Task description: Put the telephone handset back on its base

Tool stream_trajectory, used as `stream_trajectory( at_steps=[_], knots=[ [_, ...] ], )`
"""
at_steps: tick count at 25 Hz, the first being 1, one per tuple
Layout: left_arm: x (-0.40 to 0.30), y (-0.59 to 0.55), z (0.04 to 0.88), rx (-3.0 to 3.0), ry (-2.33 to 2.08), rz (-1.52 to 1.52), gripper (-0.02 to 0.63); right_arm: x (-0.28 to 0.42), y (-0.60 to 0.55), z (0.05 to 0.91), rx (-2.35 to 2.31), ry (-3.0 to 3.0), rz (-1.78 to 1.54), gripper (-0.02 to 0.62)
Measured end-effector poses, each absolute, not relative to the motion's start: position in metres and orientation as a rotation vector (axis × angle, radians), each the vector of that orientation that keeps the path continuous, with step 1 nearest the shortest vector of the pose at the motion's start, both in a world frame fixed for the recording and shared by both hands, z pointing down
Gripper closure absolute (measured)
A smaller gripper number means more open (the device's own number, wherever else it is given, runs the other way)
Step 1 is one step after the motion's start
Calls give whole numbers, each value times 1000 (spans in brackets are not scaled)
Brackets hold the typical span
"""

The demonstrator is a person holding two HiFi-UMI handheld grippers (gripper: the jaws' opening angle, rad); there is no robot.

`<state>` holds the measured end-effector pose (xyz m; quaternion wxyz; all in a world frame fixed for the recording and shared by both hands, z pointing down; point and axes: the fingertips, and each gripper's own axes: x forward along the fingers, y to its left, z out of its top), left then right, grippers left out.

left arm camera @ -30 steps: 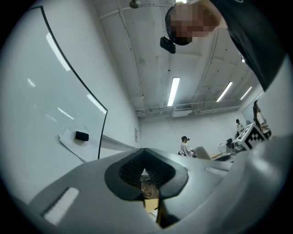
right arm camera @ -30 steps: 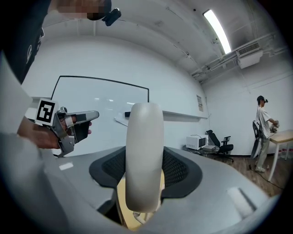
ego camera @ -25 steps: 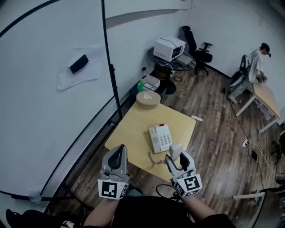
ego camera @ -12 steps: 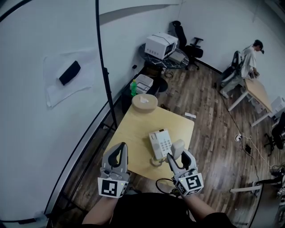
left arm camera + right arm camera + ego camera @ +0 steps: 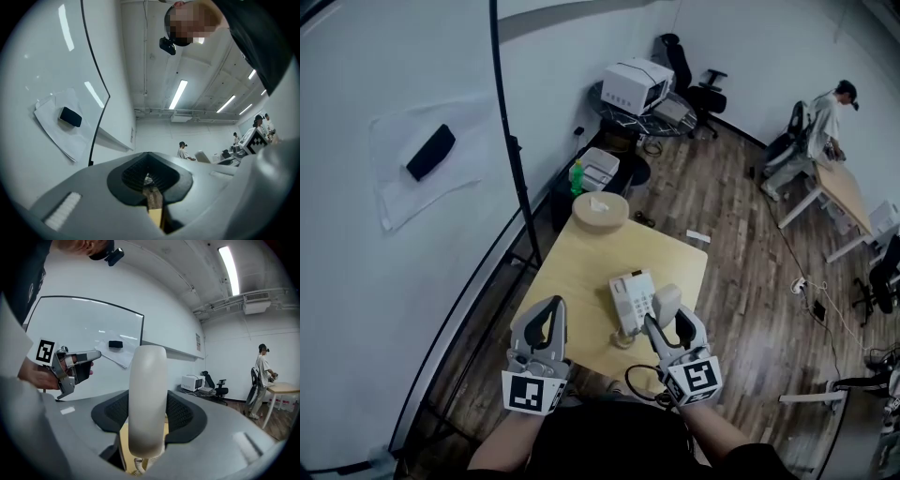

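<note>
A white telephone base (image 5: 630, 296) with a keypad lies near the front of a light wooden table (image 5: 572, 272). Its white handset (image 5: 666, 303) stands upright between the jaws of my right gripper (image 5: 667, 322), just right of the base and a little above it. In the right gripper view the handset (image 5: 147, 399) fills the gap between the jaws, and its coiled cord (image 5: 139, 467) hangs below. The cord (image 5: 624, 337) loops off the table's front edge. My left gripper (image 5: 546, 330) hovers left of the base, shut and empty, and also shows in the right gripper view (image 5: 70, 363).
A round tan box (image 5: 600, 211) sits at the table's far edge. A black pole (image 5: 511, 150) rises by the whiteboard wall on the left. Beyond the table are a green bottle (image 5: 576, 176), a white appliance (image 5: 633, 86) and office chairs (image 5: 703, 89). A person (image 5: 825, 112) stands at a desk far right.
The right gripper has carried the handset forward and left, closer to the base's right side. The left gripper has kept its place beside it, still shut.
</note>
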<state>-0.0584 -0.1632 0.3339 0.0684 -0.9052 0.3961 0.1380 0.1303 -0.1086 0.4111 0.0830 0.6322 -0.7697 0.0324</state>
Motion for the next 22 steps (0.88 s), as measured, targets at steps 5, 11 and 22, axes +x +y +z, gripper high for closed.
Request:
stream_trajectory(
  at_steps=[5,11,22],
  knots=[
    [-42,-159,345,-2729,1239,355,606,142,-129,427,1825,-2314,170,365],
    [-31,-157,359,-2742,1284,323,606,154,-156,458,1763,-2327,232,365],
    [-33,-164,398,-2788,1338,219,606,162,-205,536,1692,-2225,376,365]
  ],
)
